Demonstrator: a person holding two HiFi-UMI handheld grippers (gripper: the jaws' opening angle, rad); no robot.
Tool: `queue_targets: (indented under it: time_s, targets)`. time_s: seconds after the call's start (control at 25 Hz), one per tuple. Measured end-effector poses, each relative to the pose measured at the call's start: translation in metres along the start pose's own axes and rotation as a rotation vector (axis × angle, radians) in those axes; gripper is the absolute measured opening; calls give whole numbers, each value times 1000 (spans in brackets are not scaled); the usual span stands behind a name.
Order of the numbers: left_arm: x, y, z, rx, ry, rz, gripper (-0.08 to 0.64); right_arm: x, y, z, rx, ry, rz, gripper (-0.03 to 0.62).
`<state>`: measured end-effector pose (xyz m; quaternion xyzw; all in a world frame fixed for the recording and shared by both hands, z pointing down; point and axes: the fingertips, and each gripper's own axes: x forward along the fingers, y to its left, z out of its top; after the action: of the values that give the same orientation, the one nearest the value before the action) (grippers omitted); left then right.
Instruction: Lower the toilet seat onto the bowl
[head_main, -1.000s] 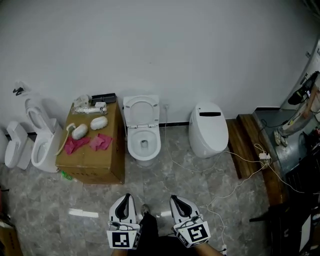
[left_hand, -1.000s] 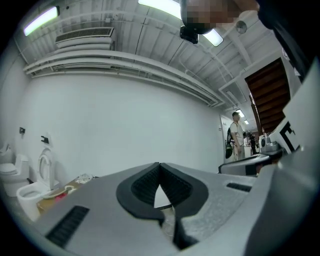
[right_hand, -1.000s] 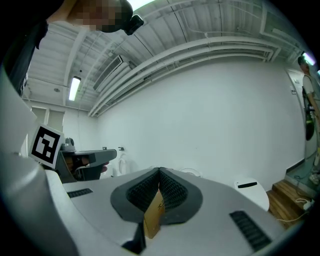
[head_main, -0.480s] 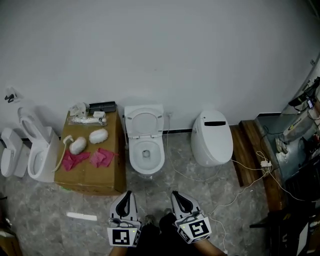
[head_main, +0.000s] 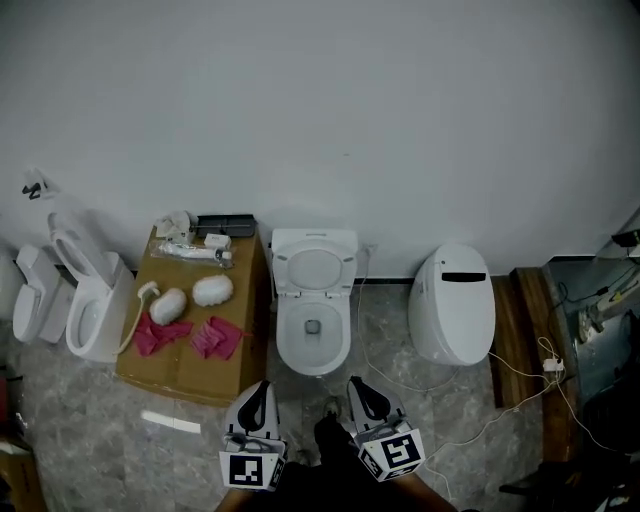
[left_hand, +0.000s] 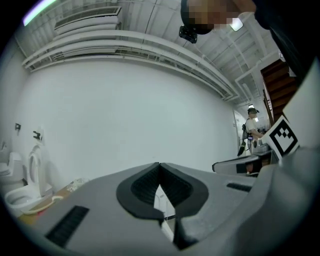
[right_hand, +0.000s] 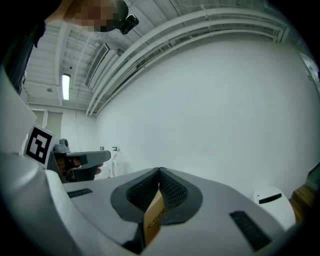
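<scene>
Print first: each gripper's cube carries one black-and-white square marker, on the left cube (head_main: 250, 471) and the right cube (head_main: 392, 453). In the right gripper view a tan sliver (right_hand: 153, 220) with dark printed characters shows in the slot under the tips. I can't read them, and can't tell if it sits in the slot or behind it.

Tools: left gripper (left_hand: 159, 166) has jaws together, tips meeting, nothing clamped. Right gripper (right_hand: 159, 171) is the same, tips touching. In the head view both sit at 6 o'clock, well apart from the toilet.

Task item: toilet seat (head_main: 284, 270) is up, leaning back toward the wall above the open bowl (head_main: 283, 338), at 12 o'clock from the grippers.

Counts, head view:
- 3 toilets along the wall: the task one at centre, an egg-shaped toilet (head_main: 452, 305) with lid closed at 2 o'clock, and a third toilet (head_main: 95, 315) with seat up at 10 o'clock. A white ceramic piece (head_main: 35, 295) stands just beside the third.
- 1 cardboard box (head_main: 190, 378) between the third and task toilets.
- On the box: 2 white oblong items (head_main: 168, 305) (head_main: 212, 290), 2 pink cloths (head_main: 160, 334) (head_main: 217, 337), 1 dark tray (head_main: 225, 225) and 1 bundle of packaged bits (head_main: 190, 250).
- 1 white strip (head_main: 170, 423) on the floor at 9 o'clock.
- White cable (head_main: 500, 412) trailing on the floor at 3 o'clock, near a wooden step (head_main: 525, 330).
</scene>
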<state>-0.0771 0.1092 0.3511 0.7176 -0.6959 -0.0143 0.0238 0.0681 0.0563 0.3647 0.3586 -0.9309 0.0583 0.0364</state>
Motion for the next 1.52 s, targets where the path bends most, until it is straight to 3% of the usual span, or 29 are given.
queue_targets:
  time_s: [0.32, 0.68, 0.96, 1.28, 1.4, 1.52]
  targets:
    - [108, 2, 1, 21, 5, 23, 8, 88, -81, 6, -13, 37, 87, 21]
    - [187, 15, -23, 64, 140, 31, 8, 157, -140, 4, 3, 78, 108, 21]
    - [254, 48, -44, 104, 215, -11, 8, 211, -175, -5, -49, 124, 90, 21]
    - [339, 98, -65, 172, 223, -105, 8, 290, -207, -14, -102, 203, 84, 21]
    - [367, 111, -81, 217, 268, -167, 9, 318, -214, -18, -140, 227, 90, 21]
    - [392, 119, -107, 282, 353, -277, 9, 344, -221, -31, -198, 292, 120, 23]
